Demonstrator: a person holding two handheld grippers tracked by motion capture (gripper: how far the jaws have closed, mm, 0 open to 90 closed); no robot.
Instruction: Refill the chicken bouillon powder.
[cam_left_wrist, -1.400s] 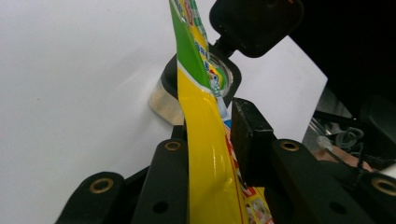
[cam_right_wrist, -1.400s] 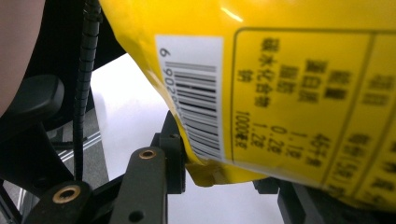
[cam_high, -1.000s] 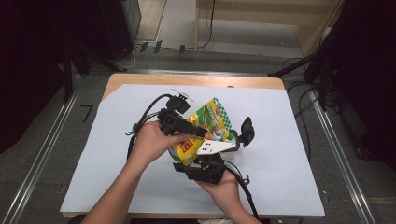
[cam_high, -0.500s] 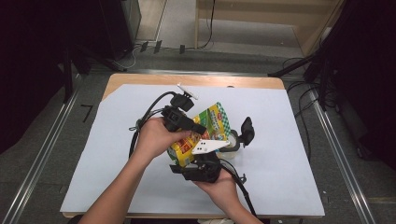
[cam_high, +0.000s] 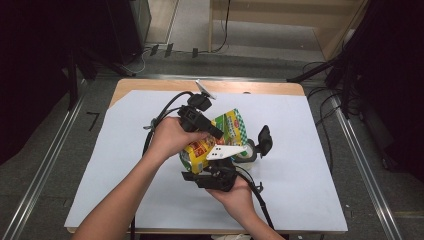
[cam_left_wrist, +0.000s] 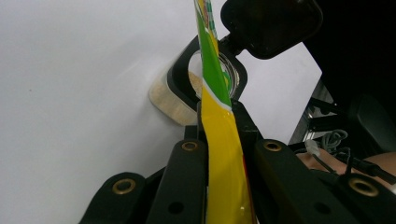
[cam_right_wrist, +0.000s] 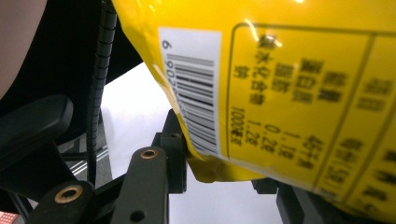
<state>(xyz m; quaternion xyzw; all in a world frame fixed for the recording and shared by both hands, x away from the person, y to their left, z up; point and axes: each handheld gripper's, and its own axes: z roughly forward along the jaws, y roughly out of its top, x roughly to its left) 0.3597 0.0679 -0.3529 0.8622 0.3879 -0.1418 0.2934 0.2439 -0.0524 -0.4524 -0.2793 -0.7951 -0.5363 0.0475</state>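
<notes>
High view | bag (cam_high: 220, 137) above jar (cam_high: 248, 151), both grippers on it | left gripper (cam_high: 212, 131) clamped on top seam, just closed | right gripper (cam_high: 212, 172) half-open around bottom | pouring not begun

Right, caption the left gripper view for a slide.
Left gripper's black fingers clamp the edge of a yellow-and-green foil snack bag above the white table sheet.

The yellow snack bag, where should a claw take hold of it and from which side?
Grip the yellow snack bag on its flat sealed edge, coming edge-on so the jaws close across the thin film. The left claw is shut on that seam, where the bag is only a thin strip. The right claw clamps a crimped bottom corner. The puffed middle looks too rounded to pinch well.
</notes>
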